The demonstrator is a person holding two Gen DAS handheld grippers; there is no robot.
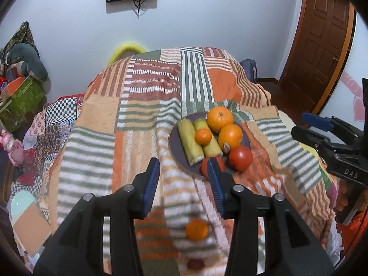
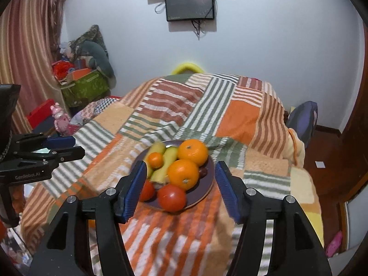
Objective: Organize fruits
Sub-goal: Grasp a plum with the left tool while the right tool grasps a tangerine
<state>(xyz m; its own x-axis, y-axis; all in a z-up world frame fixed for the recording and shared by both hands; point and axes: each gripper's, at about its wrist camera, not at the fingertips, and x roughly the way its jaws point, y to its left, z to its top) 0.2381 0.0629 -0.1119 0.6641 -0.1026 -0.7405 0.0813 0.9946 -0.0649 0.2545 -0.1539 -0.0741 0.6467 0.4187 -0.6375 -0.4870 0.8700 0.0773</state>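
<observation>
Left claw (image 1: 184, 179) spread, empty, above striped blanket (image 1: 147, 87). Right claw (image 2: 181, 184) spread, empty, near plate (image 2: 207, 184) of oranges, tomatoes, bananas. Loose orange (image 1: 196, 230) on blanket.

- Blanket (image 1: 147, 119): orange, green, white and rust striped patches.
- Plate (image 2: 204, 184): dark purple.
- Oranges (image 2: 192, 151): bright orange.
- Tomatoes (image 2: 171, 197): red.
- Bananas (image 1: 189, 141): yellow-green.
- Pads (image 2: 135, 184): blue.
- Door (image 1: 319, 41): brown.

Wall (image 2: 264, 46): plain white.
Monitor (image 2: 189, 4): wall-mounted, cables hanging below.
Door (image 1: 322, 46): brown panelled wood, right side.
Curtain (image 2: 27, 57): striped, left side.
Floor (image 2: 331, 156): dark wood.
</observation>
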